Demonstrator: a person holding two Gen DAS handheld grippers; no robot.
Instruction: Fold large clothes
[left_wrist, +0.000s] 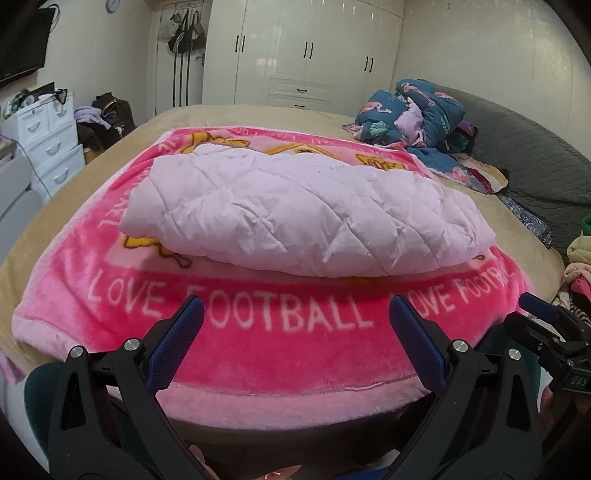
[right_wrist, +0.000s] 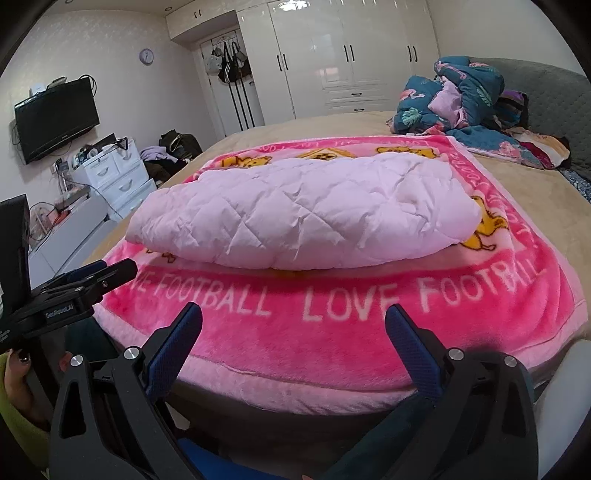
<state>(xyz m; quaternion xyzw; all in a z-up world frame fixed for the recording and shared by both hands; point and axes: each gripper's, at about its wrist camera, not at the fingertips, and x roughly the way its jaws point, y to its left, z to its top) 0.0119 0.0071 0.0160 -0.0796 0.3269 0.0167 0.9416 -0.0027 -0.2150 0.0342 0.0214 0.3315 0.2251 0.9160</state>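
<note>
We see the pale lilac quilted garment (left_wrist: 295, 218) lying folded into a thick, puffy bundle at the middle of the pink "LOVE FOOTBALL" blanket (left_wrist: 280, 343), its nearer folded edge resting just behind the line of white lettering. The blanket is spread flat over the tan bed (left_wrist: 236, 114) and hangs a little over the near edge.

Our left claw (left_wrist: 295, 314) is spread wide with nothing between its blue pads (left_wrist: 173, 347); it hangs over the blanket's near border, apart from the garment. Our right claw (right_wrist: 293, 319) is likewise wide open and empty, held over the same border and pointing at the bundle. Each claw shows at the edge of the other's view: the right one at the far right of the left camera, the left one at the far left of the right camera, so the two are held side by side. A hand (right_wrist: 18, 373) with dark nails in a yellow-green sleeve (right_wrist: 16, 428) grips the left tool.

Farther off, a heap of teal flamingo-print bedding (right_wrist: 458, 103) lies against the grey headboard (right_wrist: 546, 96). White wardrobes (right_wrist: 347, 51) line the back wall, and a television (right_wrist: 55, 118) hangs above white drawers (right_wrist: 114, 173).
</note>
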